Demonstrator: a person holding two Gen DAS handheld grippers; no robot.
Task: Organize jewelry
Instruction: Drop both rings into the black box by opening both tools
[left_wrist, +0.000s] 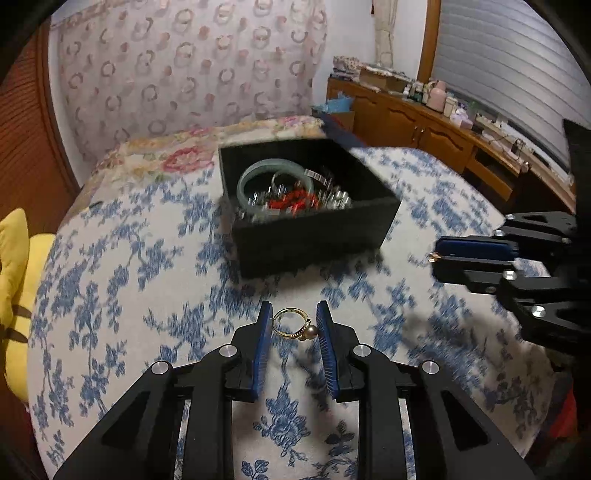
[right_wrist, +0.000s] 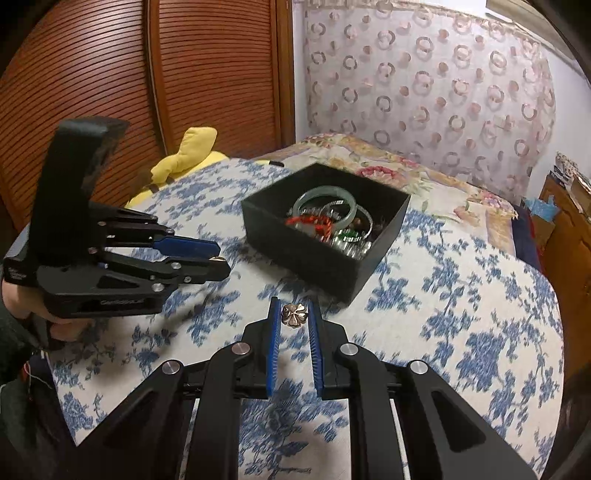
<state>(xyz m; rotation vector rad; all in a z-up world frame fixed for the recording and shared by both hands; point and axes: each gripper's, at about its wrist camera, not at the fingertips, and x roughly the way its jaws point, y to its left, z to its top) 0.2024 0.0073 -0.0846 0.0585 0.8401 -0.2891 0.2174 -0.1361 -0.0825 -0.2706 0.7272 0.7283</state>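
A black open box (left_wrist: 314, 236) (right_wrist: 295, 243) stands on the blue-flowered cloth and holds a pale green bangle (left_wrist: 258, 173) (right_wrist: 325, 194), red beads (left_wrist: 291, 201) and several silver pieces. My left gripper (left_wrist: 293, 319) (right_wrist: 218, 258) is shut on a gold ring with a brown pearl (left_wrist: 291, 325), held above the cloth in front of the box. My right gripper (right_wrist: 293, 314) (left_wrist: 434, 258) is shut on a rose-gold clover-shaped piece (right_wrist: 293, 314), also in front of the box. In the left wrist view only a small gold tip of that piece shows.
The flowered cloth (left_wrist: 147, 295) covers a bed. A yellow plush toy (left_wrist: 18, 277) (right_wrist: 184, 155) lies at its left edge. A wooden slatted door (right_wrist: 110, 74) is behind. A wooden sideboard (left_wrist: 443, 129) with clutter stands at the right.
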